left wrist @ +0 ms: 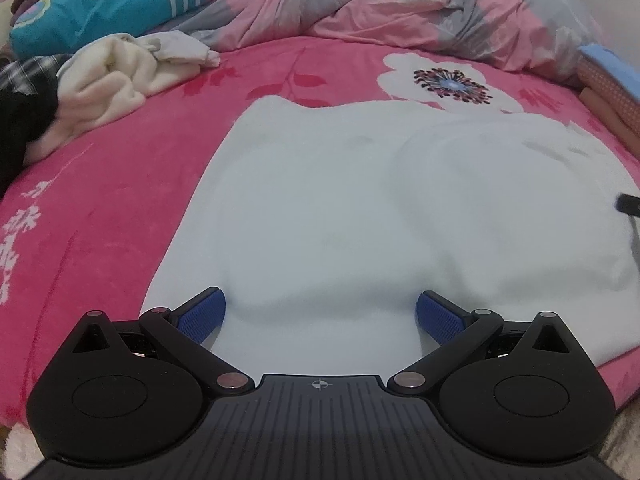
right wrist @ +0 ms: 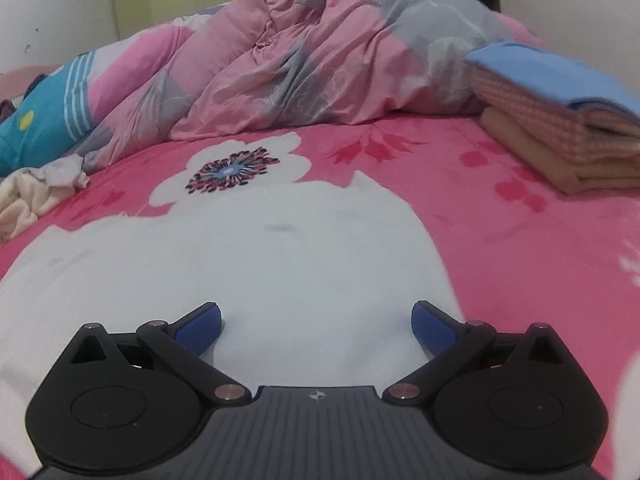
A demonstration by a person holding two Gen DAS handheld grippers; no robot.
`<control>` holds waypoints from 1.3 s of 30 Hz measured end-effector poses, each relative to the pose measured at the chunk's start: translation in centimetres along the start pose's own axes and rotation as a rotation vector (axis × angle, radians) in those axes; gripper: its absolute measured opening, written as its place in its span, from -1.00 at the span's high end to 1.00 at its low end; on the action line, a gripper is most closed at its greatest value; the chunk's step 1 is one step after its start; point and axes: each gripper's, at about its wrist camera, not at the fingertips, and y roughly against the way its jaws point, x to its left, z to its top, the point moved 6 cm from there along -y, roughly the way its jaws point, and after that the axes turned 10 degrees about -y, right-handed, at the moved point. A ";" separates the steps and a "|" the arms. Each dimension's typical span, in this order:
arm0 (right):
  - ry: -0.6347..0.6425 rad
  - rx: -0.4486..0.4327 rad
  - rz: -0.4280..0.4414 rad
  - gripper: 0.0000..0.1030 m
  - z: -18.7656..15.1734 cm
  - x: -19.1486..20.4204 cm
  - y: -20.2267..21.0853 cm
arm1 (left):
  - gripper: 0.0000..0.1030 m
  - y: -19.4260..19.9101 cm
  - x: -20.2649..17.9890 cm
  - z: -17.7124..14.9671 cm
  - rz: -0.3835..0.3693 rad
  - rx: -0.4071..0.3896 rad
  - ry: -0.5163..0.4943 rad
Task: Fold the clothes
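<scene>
**A:** Where are the two claws, and what are they doing?

**B:** The left gripper [left wrist: 321, 316], black with blue ribbed pads, has its fingers spread wide, released, gripping nothing. Between and just ahead of its fingers lies the white soft garment [left wrist: 360, 208], spread mostly flat on the bright pink fleece bedspread [left wrist: 120, 208] with red leaf and white flower prints. The right gripper [right wrist: 316, 322] is the same: fingers apart, empty, with the same white garment [right wrist: 248, 264] between and ahead of them. Whether the pads touch the cloth cannot be told.

**A:** What lies further out?

**B:** Ahead of the left claw and to its left, well apart from the white garment, sits a crumpled cream fleece garment [left wrist: 108, 80], with dark checked cloth [left wrist: 28, 92] at the picture's left edge. Beyond both claws, a rumpled pink and grey quilt [right wrist: 320, 52] runs across the far side of the bed, and a teal patterned cushion [left wrist: 96, 4] lies beyond the cream heap.

**A:** Any baskets or boxes?

**B:** None visible. Ahead and to the right of the right claw stands a stack of folded clothes [right wrist: 560, 120]: blue on top, pink checked in the middle, tan beneath.
</scene>
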 end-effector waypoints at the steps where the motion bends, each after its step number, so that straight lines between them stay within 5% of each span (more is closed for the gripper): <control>1: -0.015 -0.007 0.000 -1.00 0.0 0.0 0.9 | -1.00 -0.1 0.0 0.0 -0.003 -0.001 0.001; 7: 0.023 -0.055 0.077 -1.00 1.0 4.4 3.1 | -1.00 -0.2 -0.1 0.0 -0.003 -0.004 0.002; 15: 0.171 -0.024 0.127 -1.00 -0.9 13.2 -1.0 | -1.00 -0.1 -0.1 0.0 0.004 -0.002 0.008; 20: 0.255 0.012 0.030 -1.00 -4.0 14.0 -4.4 | -1.00 -0.1 -0.2 0.0 0.010 -0.002 0.004; 39: 0.244 0.012 0.041 -1.00 -4.1 13.7 -4.6 | -1.00 -0.2 -0.6 0.3 0.064 0.079 0.018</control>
